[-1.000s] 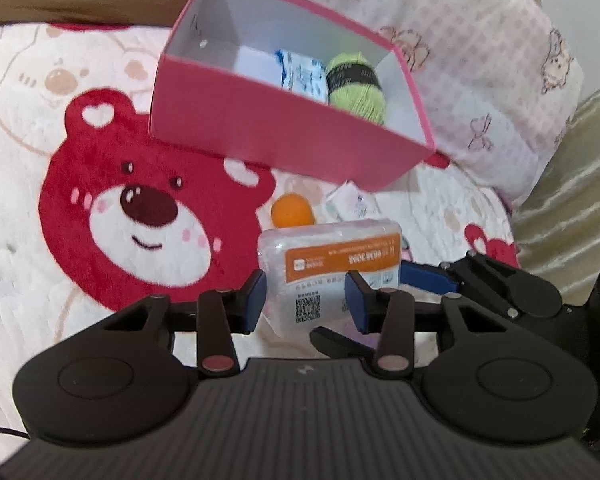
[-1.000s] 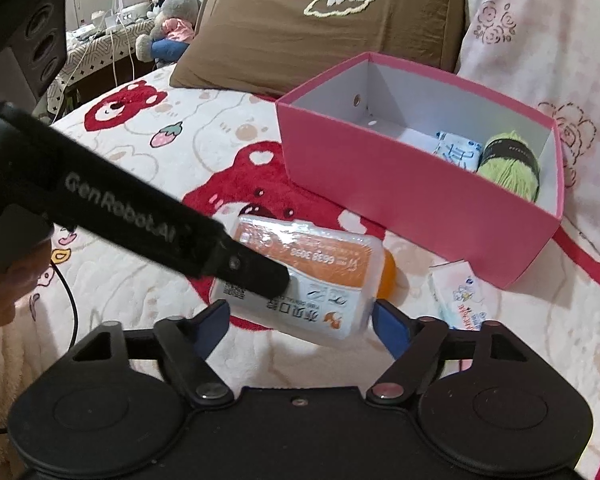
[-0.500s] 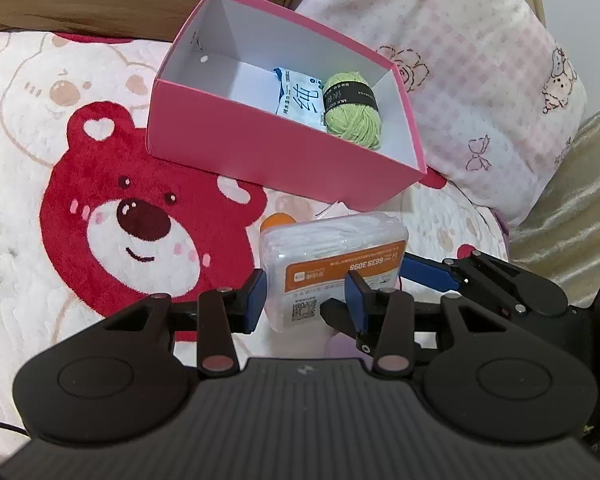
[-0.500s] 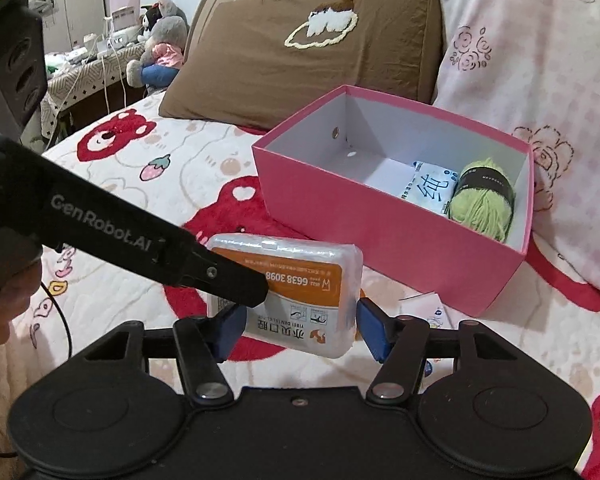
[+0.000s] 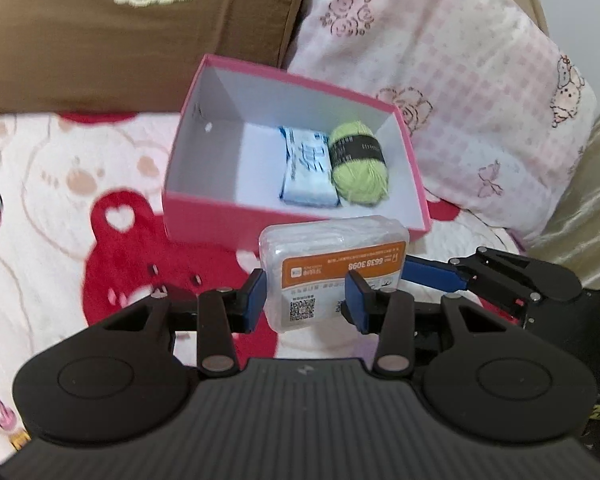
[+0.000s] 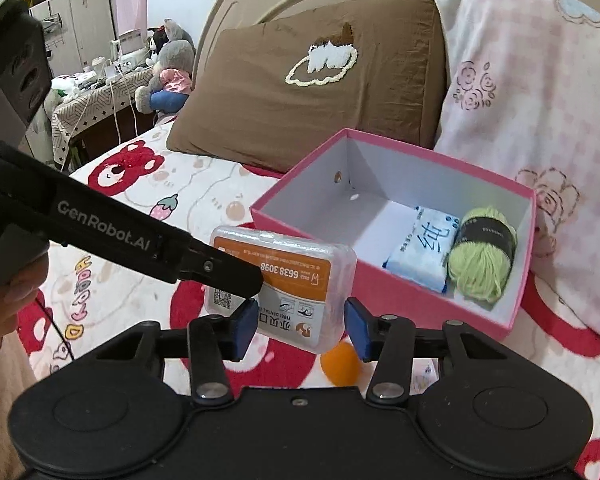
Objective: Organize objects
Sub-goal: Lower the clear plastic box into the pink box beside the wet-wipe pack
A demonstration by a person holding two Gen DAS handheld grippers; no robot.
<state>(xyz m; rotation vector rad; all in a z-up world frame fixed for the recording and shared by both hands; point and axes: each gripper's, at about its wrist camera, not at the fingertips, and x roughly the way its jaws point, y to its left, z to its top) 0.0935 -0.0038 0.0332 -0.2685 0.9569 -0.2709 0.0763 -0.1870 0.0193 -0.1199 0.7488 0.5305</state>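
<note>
**Dental floss box held off the bed by both grippers, in front of the pink box**

The clear plastic dental floss box (image 5: pixel 332 268) with an orange label is clear of the bedcover, held in front of the near wall of the open pink box (image 5: pixel 204 216).

Left gripper (image 5: pixel 306 296): its blue pads (image 5: pixel 255 294) are clamped on the near end of the floss box, one pad on each side face. The grip is firm, with no gap seen at either pad.

Right gripper (image 6: pixel 300 322): its jaws are closing on the other end of the same floss box (image 6: pixel 292 280). The left pad sits against the box; at the right pad the box edge lies just beside it, and contact there cannot be confirmed. In the left wrist view one blue finger (image 5: pixel 432 274) of the right gripper (image 5: pixel 410 272) reaches the box from the right.

Pink box contents: a white and blue tissue pack (image 5: pixel 306 170) and a ball of light green yarn (image 5: pixel 360 170) with a black band, side by side against the right end. The left part of the floor is bare white.

An orange ball (image 6: pixel 342 364) lies on the bear-print bedcover (image 5: pixel 60 184) below the floss box. A brown pillow (image 6: pixel 300 92) and a pink checked pillow (image 6: pixel 532 96) stand behind the pink box.
</note>
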